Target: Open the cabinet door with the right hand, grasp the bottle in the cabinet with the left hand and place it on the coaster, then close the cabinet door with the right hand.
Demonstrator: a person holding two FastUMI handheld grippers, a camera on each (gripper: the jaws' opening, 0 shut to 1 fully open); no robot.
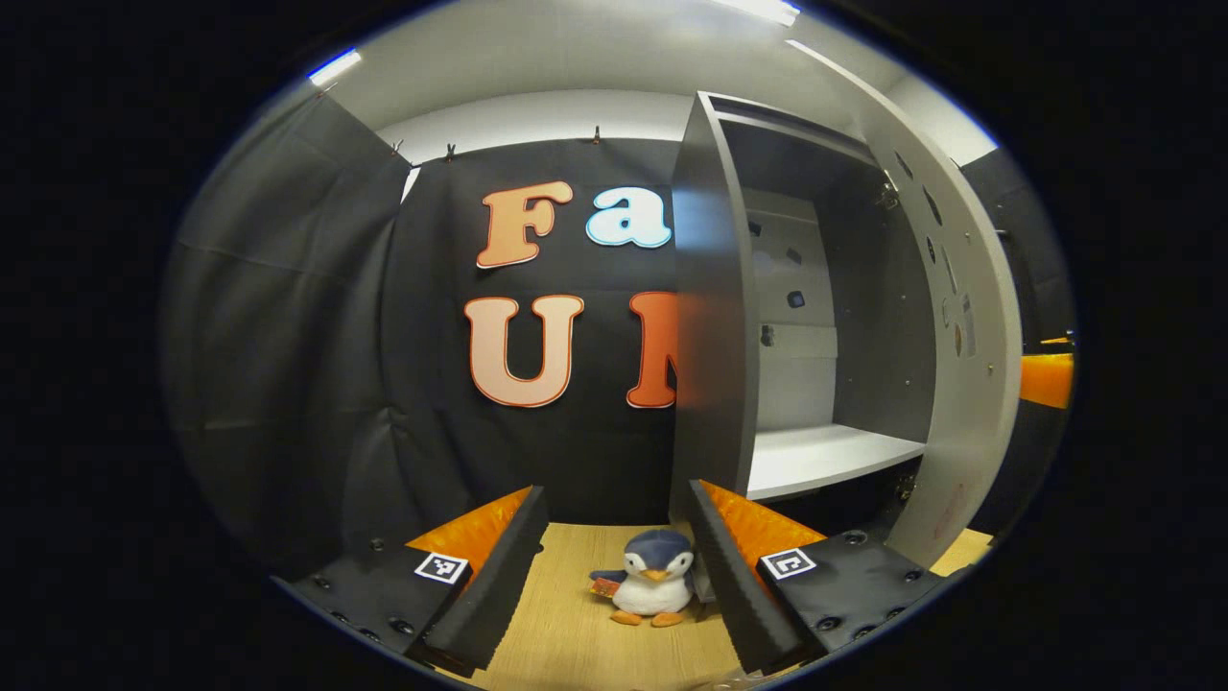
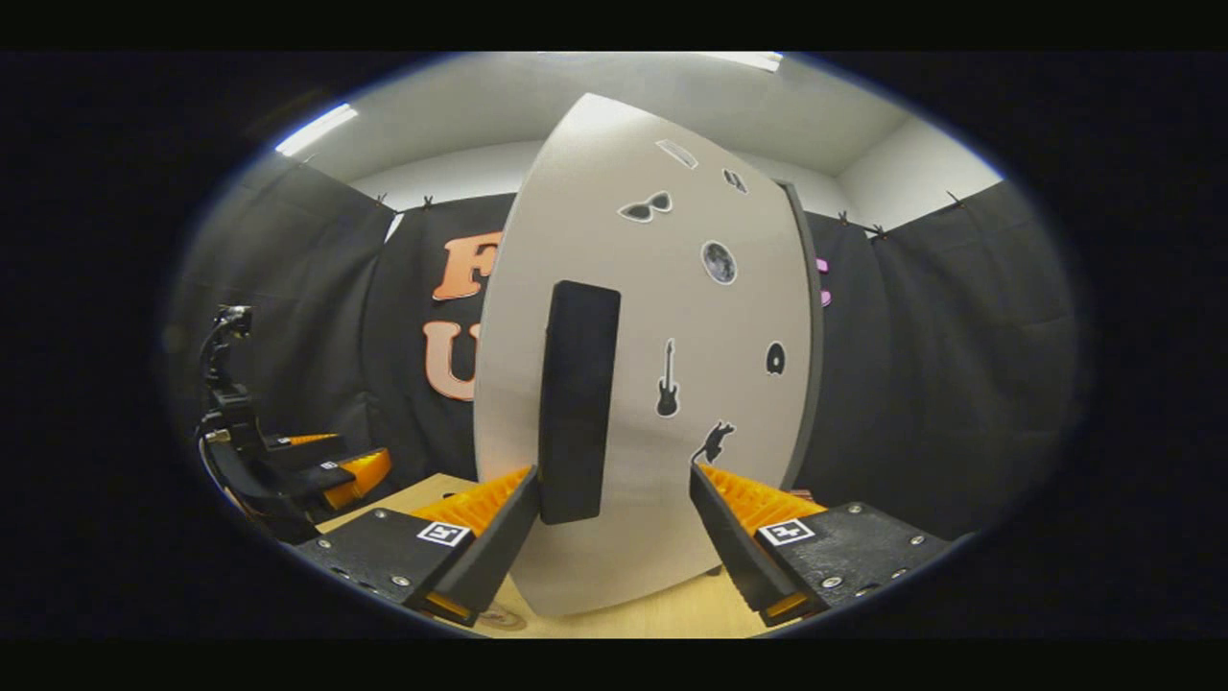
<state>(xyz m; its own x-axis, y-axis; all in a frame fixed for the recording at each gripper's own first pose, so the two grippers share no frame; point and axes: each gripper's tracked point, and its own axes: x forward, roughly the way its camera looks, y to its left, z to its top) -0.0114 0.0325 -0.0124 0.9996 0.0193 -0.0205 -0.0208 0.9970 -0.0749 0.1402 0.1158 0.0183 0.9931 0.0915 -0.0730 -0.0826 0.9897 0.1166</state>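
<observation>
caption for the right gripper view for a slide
Open right gripper faces the cabinet door and its dark handle.

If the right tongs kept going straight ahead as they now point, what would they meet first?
Most likely the pale grey cabinet door, just right of its black upright handle; the open right tongs face it closely, though depth is unclear.

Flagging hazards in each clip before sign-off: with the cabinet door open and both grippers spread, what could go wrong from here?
1. The right gripper faces the door with its fingers open around the dark handle; a careless push could slam the door or slip off the handle.
2. The cabinet shelf looks bare from the left gripper view, so the bottle's placement can't be confirmed.
3. A plush penguin sits between the left gripper's fingers and could get knocked.
</observation>
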